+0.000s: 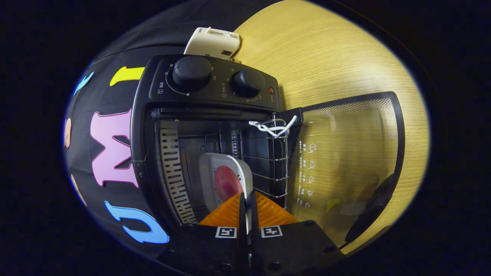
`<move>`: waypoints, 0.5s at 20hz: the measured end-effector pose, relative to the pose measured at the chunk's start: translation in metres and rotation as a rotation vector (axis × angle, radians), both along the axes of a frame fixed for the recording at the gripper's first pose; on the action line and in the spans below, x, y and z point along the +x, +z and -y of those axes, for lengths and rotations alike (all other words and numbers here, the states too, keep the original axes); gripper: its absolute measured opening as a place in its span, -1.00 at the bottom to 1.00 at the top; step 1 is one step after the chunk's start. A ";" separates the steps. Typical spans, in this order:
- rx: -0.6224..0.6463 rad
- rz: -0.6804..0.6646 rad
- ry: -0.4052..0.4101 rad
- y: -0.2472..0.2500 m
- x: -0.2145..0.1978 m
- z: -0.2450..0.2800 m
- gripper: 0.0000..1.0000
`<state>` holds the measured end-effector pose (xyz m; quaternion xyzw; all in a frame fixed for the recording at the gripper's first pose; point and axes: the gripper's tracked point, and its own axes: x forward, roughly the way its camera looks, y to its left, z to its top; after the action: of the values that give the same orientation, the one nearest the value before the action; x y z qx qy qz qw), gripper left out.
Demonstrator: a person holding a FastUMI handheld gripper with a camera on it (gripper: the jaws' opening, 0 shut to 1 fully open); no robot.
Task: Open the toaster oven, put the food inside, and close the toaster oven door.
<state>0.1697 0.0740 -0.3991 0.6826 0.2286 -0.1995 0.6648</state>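
The black toaster oven (209, 100) stands with its glass door (345, 165) swung fully open over the wooden table. A white plate (215, 161) carrying a reddish piece of food (227, 183) sits inside the oven cavity, beside the wire rack (268, 161). My gripper (248, 209) is shut on the plate's near rim, with both fingers pressing the thin edge between them. The view is rolled, so the oven's two knobs (191, 72) lie beyond the cavity.
The door's dark handle (374, 209) lies close to the fingers on the door side. A white tie (272, 128) is looped on the rack's corner. A white device (213, 42) sits behind the oven. The wooden table (326, 57) stretches past the door.
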 end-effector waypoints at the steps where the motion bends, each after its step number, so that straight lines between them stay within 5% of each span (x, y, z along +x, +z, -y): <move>1: 0.004 0.009 0.003 0.002 0.000 0.002 -0.76; 4: 0.032 0.015 0.029 0.007 -0.004 -0.005 -0.53; 8: 0.024 0.038 0.056 0.024 -0.012 -0.005 0.66; 10: 0.013 0.010 0.088 0.025 -0.023 -0.006 0.83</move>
<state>0.1469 0.0803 -0.3743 0.6772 0.2565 -0.1652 0.6696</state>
